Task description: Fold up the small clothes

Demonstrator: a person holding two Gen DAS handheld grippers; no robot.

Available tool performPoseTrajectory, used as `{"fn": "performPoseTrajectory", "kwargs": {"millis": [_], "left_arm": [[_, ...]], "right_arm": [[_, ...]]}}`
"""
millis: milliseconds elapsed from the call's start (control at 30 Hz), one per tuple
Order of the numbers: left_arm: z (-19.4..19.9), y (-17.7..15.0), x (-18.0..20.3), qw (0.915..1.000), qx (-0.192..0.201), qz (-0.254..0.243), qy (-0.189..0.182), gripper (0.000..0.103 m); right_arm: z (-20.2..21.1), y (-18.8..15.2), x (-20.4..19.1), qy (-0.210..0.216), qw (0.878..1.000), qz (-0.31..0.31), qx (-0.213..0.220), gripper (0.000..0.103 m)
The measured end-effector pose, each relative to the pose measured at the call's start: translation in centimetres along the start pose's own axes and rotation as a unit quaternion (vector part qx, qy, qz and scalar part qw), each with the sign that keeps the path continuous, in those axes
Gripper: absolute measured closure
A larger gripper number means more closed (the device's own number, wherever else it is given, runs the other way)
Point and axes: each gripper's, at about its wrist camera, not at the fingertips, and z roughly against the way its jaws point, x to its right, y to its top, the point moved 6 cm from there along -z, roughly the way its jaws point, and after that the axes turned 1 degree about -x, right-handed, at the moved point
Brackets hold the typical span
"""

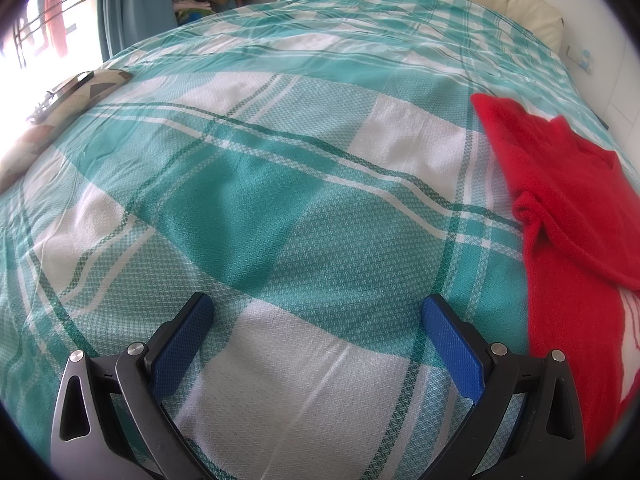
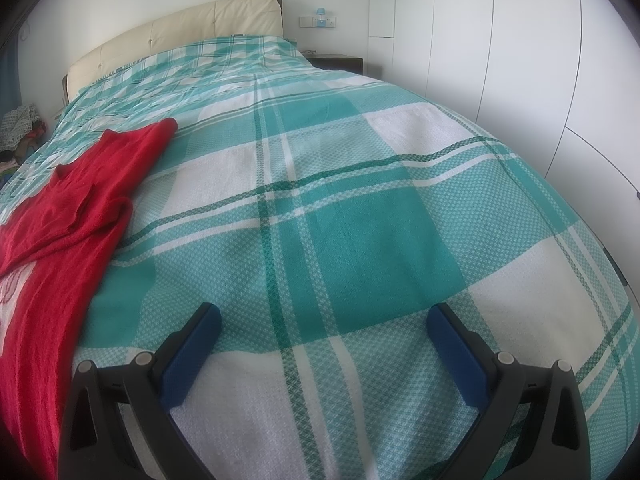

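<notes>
The red sweater (image 1: 568,208) is lying on the bed (image 1: 280,184), partly running out of view, its pale print barely showing. The left tool (image 1: 318,312) and right tool (image 2: 324,320) are hovering beside the sweater, both spread wide, gripping nothing.

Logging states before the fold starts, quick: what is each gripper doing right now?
Left gripper: open, fingers wide apart, holding nothing, over the bedspread.
Right gripper: open, holding nothing; the red garment lies untouched to its left.

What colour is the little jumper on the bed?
The fuzzy knitted jumper is bright red; the left wrist view shows it best.
</notes>
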Motion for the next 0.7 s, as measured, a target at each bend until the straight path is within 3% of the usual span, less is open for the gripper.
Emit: {"fn": "performPoseTrajectory", "kwargs": {"millis": [700], "left_arm": [[-0.01, 0.04, 0.02, 1.0000, 0.000, 0.000, 0.000, 0.000]], "right_arm": [[0.14, -0.03, 0.17, 0.002, 1.000, 0.000, -0.001, 0.001]]}}
